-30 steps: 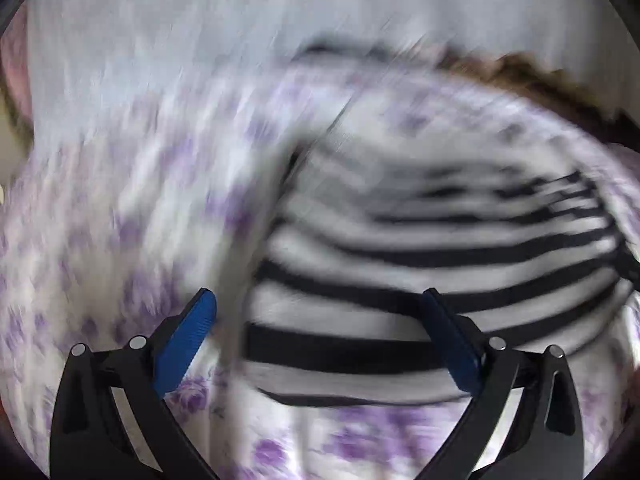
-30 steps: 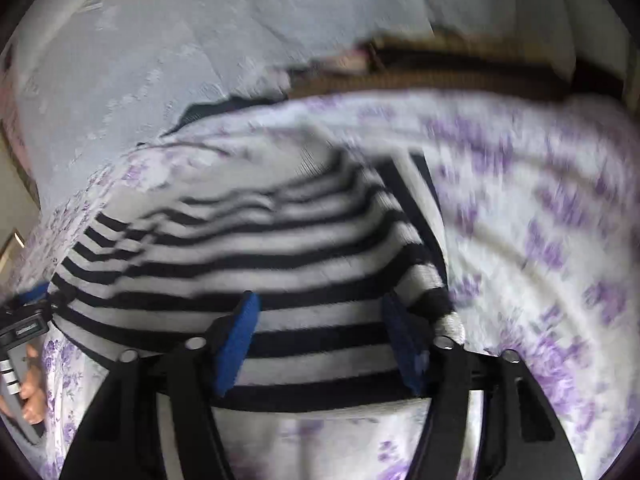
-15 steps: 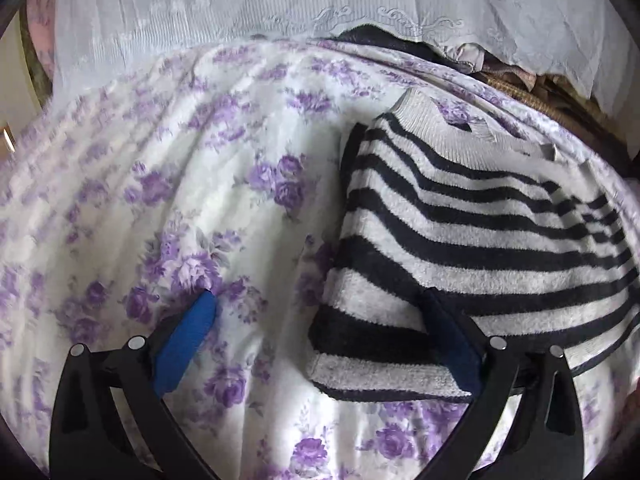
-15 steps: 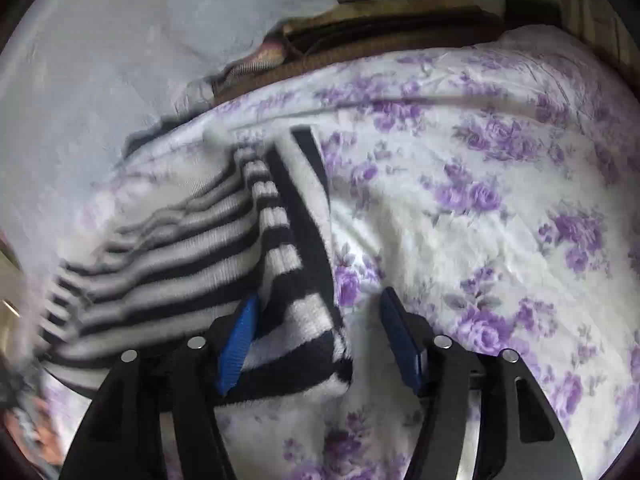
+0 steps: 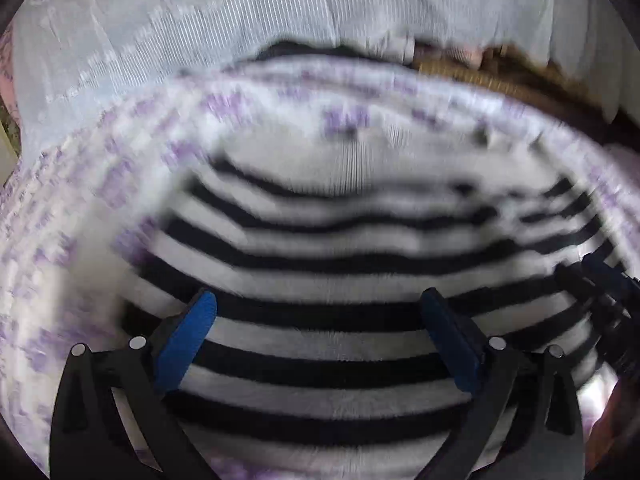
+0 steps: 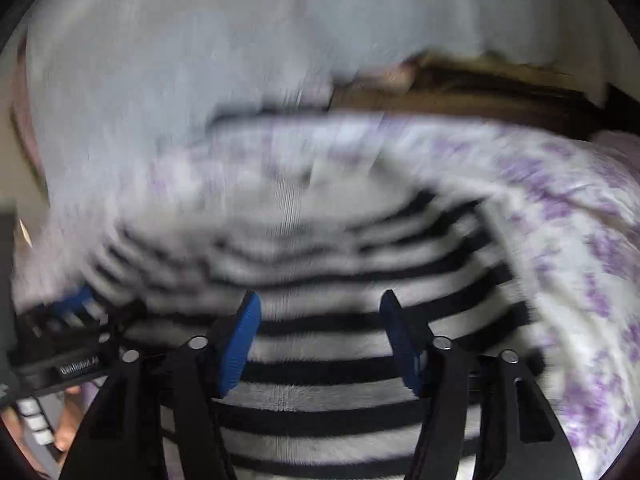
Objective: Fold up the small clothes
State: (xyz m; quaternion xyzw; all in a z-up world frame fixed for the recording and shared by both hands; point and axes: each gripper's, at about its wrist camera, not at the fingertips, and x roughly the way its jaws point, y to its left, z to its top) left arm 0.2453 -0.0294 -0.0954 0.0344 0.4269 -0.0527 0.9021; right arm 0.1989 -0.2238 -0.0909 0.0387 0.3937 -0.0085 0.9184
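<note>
Both grippers over the sweater

Left gripper and right gripper, jaws wide and empty, hover side by side above the sweater; stripes run crosswise.

A bed covered in a white sheet printed with purple flowers carries a black-and-white striped sweater, lying flat near its middle, well in from the far edge; both views are blurred.
</note>
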